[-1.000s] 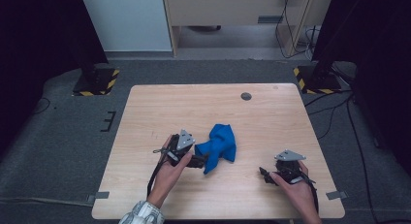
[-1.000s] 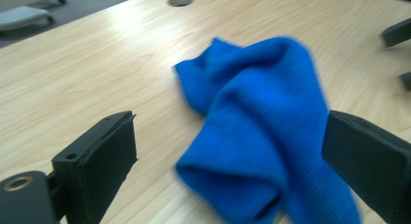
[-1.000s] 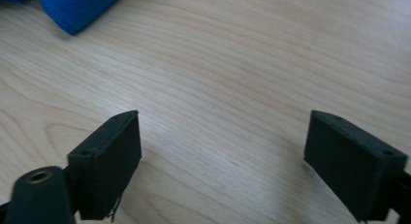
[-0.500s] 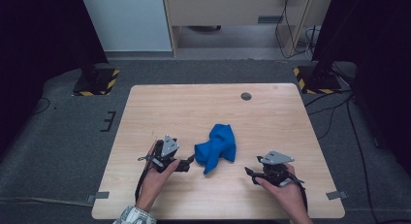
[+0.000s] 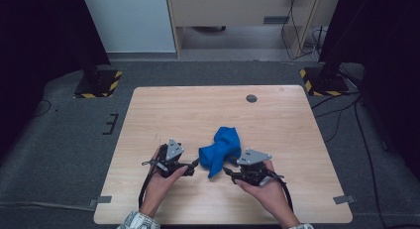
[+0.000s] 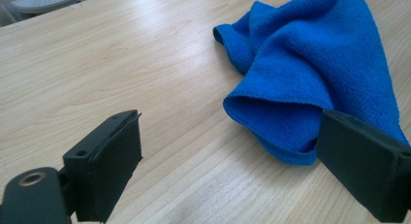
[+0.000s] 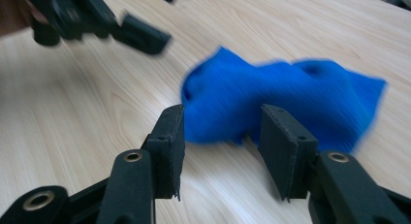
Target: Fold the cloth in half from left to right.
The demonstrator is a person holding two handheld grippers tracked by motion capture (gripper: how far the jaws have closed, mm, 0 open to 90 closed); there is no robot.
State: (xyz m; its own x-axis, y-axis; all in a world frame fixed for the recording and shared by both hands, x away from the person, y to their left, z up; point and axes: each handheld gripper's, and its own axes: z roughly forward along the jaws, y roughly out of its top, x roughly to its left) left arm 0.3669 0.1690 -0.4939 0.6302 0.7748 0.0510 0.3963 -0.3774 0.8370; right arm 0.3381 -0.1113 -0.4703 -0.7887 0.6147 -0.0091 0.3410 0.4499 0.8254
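Note:
A crumpled blue cloth (image 5: 220, 150) lies on the wooden table (image 5: 198, 110), a little in front of its middle. My left gripper (image 5: 193, 167) rests low at the cloth's left with its jaws wide open. In the left gripper view (image 6: 232, 136) a fold of the cloth (image 6: 310, 64) lies just past the right jaw. My right gripper (image 5: 229, 173) points at the cloth's near right corner. Its jaws have just been closing and stand partly open (image 7: 223, 127). The cloth's edge (image 7: 281, 98) lies just beyond them and the pads do not press it.
A small dark round grommet (image 5: 251, 98) sits in the table's far right part. The left gripper (image 7: 140, 35) shows at the top left of the right gripper view, close by. Yellow-and-black striped stand bases (image 5: 99, 85) (image 5: 322, 83) sit on the floor beyond the table.
My right gripper has moved left, up to the cloth's near right corner. My left gripper has drawn back a little to the left, off the cloth.

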